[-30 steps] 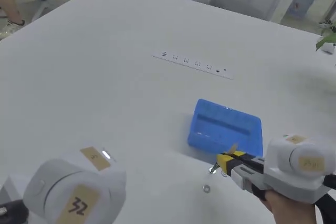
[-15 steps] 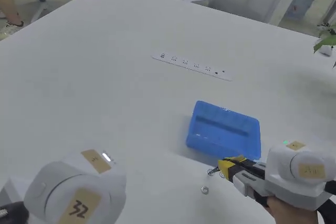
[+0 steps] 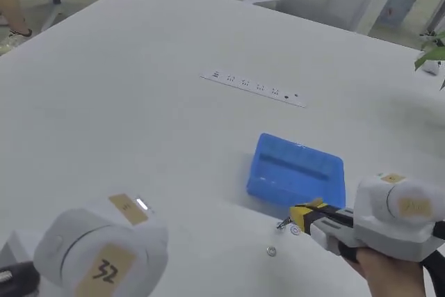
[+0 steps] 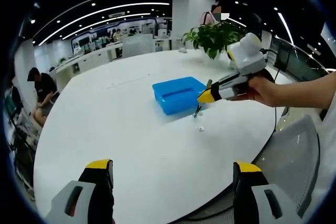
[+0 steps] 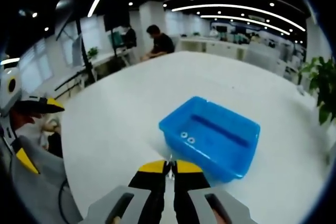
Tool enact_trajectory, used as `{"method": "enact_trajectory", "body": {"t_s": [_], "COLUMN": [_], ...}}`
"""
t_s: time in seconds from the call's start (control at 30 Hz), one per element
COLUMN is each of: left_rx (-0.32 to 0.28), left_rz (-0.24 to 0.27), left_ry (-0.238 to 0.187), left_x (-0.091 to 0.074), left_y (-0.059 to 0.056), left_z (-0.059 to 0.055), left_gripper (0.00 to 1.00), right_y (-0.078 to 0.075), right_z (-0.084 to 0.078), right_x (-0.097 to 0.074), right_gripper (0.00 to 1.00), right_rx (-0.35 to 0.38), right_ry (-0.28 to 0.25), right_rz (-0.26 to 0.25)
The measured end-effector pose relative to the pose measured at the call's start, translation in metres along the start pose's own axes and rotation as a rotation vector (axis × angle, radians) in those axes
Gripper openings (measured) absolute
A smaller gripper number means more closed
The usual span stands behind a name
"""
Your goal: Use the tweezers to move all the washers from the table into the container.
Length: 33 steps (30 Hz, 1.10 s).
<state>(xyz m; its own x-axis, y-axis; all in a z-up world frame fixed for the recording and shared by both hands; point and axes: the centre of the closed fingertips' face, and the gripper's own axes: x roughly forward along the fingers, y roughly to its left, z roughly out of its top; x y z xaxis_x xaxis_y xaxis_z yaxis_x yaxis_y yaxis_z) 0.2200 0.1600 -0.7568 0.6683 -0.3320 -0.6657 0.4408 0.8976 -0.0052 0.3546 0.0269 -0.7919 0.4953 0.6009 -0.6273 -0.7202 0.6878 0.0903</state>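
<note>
A blue container (image 3: 297,170) stands on the white table (image 3: 139,102); two washers (image 5: 187,137) lie inside the container (image 5: 210,135). My right gripper (image 3: 300,213) hovers just in front of it, shut on metal tweezers (image 3: 283,223) that point down at the table. One washer (image 3: 271,250) lies loose on the table near the tweezers' tip. A second small ring (image 3: 295,230) sits beside the tip; whether the tweezers hold it is unclear. My left gripper (image 4: 173,167) hangs open over the near table, far from the container (image 4: 176,94). It faces the right gripper (image 4: 207,97) and the loose washer (image 4: 200,128).
A white power strip (image 3: 254,87) lies across the table beyond the container. A potted plant (image 4: 212,35) stands at the table's far side. A person (image 4: 39,93) sits off to the left. The table edge (image 4: 252,145) runs close behind the right hand.
The right gripper with the tweezers dipped slightly toward the table and came back up by the container's front. The left gripper has stayed where it was.
</note>
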Motion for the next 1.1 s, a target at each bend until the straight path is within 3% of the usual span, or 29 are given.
{"method": "enact_trajectory", "body": {"t_s": [0.27,0.5,0.67,1.1], "left_rx": [-0.002,0.0,0.002,0.009], "left_rz": [0.002,0.001,-0.002,-0.002], "left_ry": [-0.001,-0.003,-0.005,0.009], "left_x": [0.0,0.0,0.001,0.001], "left_y": [0.0,0.001,-0.001,-0.001], "left_z": [0.0,0.001,0.002,0.001], "left_gripper": [0.97,0.97,0.97,0.96], "right_y": [0.001,-0.009,-0.017,-0.03], "right_z": [0.024,0.046,0.061,0.066], "right_x": [-0.014,-0.02,-0.02,-0.003], "right_gripper": [0.01,0.01,0.01,0.01], "right_rx": [-0.006,0.011,0.063,0.051], "right_ry": [-0.051,-0.103,-0.152,-0.144], "right_rz": [0.009,-0.006,-0.011,-0.052]}}
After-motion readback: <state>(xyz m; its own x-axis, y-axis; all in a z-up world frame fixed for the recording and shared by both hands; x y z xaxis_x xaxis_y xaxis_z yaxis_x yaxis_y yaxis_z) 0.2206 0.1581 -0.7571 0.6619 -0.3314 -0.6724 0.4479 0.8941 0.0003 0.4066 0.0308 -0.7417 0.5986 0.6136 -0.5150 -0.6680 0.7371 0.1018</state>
